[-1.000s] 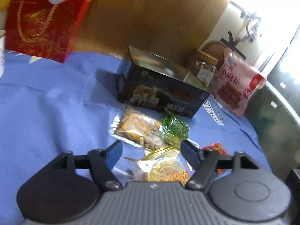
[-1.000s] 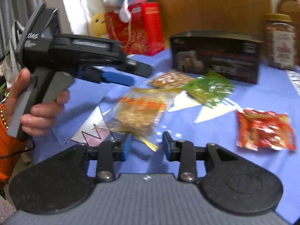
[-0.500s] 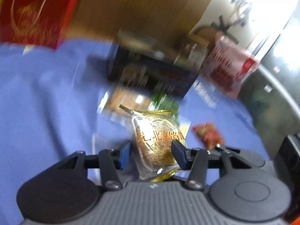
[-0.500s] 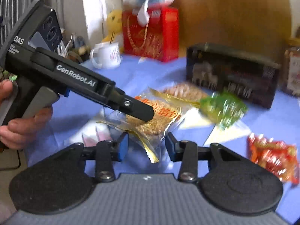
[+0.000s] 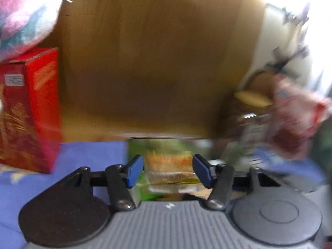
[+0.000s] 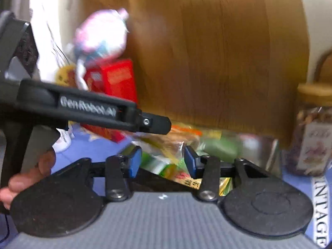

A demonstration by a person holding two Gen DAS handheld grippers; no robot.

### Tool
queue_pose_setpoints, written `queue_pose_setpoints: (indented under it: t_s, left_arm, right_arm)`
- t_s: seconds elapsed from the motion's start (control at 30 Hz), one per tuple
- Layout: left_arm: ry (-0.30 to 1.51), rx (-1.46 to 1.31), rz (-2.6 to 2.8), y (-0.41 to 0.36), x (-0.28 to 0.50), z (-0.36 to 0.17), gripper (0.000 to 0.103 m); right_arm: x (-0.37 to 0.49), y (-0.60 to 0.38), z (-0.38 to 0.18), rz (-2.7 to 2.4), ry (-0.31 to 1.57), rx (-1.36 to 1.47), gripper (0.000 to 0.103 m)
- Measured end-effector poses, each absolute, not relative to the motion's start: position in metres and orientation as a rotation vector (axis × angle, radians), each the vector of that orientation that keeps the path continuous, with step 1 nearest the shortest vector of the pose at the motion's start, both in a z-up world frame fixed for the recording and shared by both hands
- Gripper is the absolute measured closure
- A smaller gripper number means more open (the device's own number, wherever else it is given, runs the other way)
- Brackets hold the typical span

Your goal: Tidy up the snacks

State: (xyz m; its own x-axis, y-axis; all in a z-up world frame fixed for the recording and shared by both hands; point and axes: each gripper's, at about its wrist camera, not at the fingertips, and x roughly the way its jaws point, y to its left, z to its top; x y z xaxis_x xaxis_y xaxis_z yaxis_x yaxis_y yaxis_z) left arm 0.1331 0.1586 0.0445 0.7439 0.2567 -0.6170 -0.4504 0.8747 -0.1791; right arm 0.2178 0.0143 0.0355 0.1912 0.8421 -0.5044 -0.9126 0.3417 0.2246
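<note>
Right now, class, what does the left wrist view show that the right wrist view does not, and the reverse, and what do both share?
Only the left wrist view: a pink snack bag at far right. Only the right wrist view: a person's hand and a white lettered strip. Both: the red box, the plush toy, the lidded jar, the golden snack packet and the blue cloth.

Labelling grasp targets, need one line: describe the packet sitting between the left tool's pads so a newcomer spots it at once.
Start at the big brown wooden panel behind the blue cloth, then drop to the left tool at bottom centre. Between its blue pads sits the clear snack packet: an orange printed band above golden-brown contents, unlike the red box at left.
</note>
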Motion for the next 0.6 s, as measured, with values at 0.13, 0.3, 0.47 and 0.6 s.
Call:
queue_pose_setpoints:
  t_s: [0.13, 0.3, 0.47, 0.6]
  left_arm:
    - [0.51, -0.414, 0.354, 0.16, 0.086, 0.052, 0.046]
    - [0.49, -0.559, 0.18, 0.144, 0.038, 0.035, 0.036]
    - [0.646, -0.567, 0.149, 0.124, 0.059, -0.004, 0.036]
    - [0.647, -0.612, 0.193, 0.136, 0.062, -0.016, 0.036]
  right_arm:
    - [0.219, -0.044, 0.04, 1.212, 0.592, 0.046, 0.052]
    - [0.211, -0.103, 0.008, 1.192, 0.78, 0.2, 0.042]
    - [0.212, -0.114, -0.025, 1.114, 0.957, 0.315, 0.044]
    - [0.206, -0.101, -0.023, 1.089, 0.924, 0.234, 0.047]
